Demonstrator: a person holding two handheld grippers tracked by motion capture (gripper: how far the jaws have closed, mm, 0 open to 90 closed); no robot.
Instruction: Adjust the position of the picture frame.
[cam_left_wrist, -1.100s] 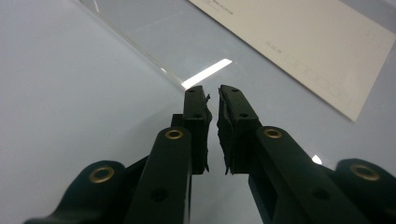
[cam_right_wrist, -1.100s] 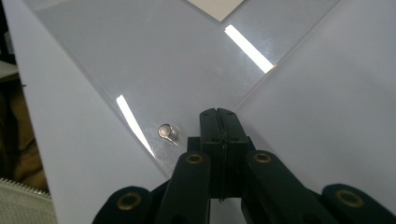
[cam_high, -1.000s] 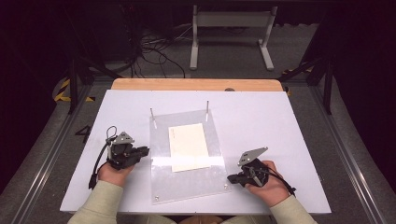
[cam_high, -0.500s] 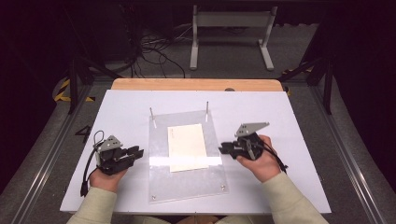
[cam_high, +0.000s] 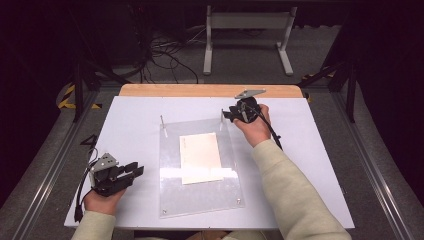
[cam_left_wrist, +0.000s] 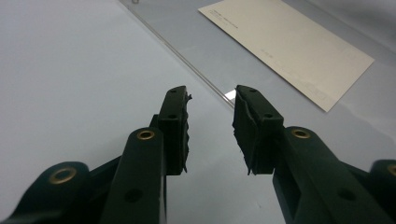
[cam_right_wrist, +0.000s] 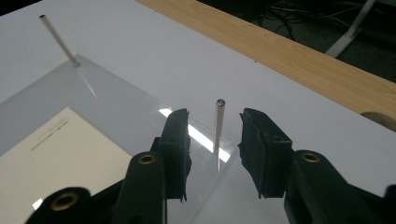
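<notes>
A clear acrylic plate (cam_high: 200, 195) lies flat on the white table (cam_high: 310, 165), with a cream paper card (cam_high: 200, 157) at its middle. Two thin metal pins stand at its far corners, the left pin (cam_high: 162, 124) and the right pin (cam_right_wrist: 218, 126). My right gripper (cam_right_wrist: 215, 114) is open at the far right corner. Its jaws have just been opening, and the right pin stands in the gap without touching either pad. My left gripper (cam_left_wrist: 210, 95) rests left of the plate's near half. It is open and has just been opening, with nothing between its jaws, which point at the plate's edge (cam_left_wrist: 187, 60).
A wooden strip (cam_high: 210, 90) runs along the table's far edge. Beyond it are a white stand (cam_high: 247, 30) and cables on the dark floor. Metal rails flank the table on both sides.
My right hand has travelled from the plate's near right corner up its right edge to the far right pin. My left hand has drawn back a little to the left, away from the plate.
</notes>
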